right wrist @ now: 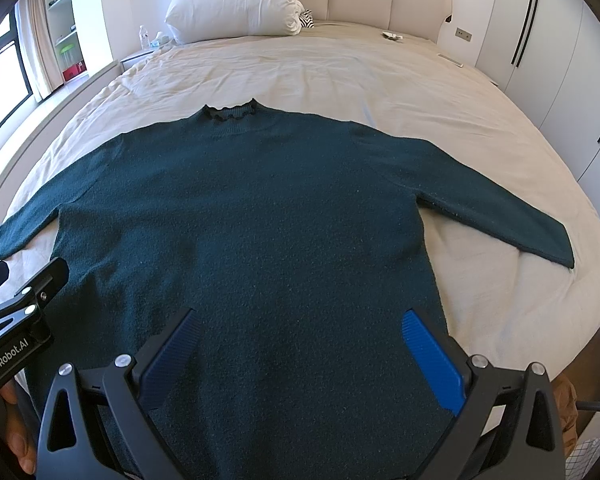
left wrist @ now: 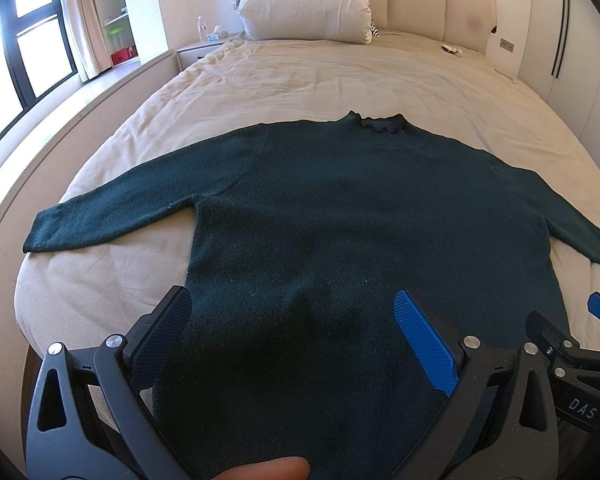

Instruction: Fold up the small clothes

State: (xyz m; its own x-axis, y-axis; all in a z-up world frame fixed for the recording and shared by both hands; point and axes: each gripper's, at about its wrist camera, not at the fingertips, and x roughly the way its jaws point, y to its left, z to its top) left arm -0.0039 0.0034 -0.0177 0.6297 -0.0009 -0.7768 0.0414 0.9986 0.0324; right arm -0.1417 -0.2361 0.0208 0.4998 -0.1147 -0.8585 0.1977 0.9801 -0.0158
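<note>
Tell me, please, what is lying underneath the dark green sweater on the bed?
The dark green sweater lies flat on the beige bed sheet, which shows all around it. Whether anything else lies beneath it cannot be seen; the knit covers that area.

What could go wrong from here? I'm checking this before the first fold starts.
The sweater lies flat with both sleeves spread, and both sets of jaws stand open over its hem. A pinch there might also catch the beige sheet beneath. The left sleeve ends near the bed's edge and could slide off when pulled. The thick knit may bunch rather than crease.
</note>
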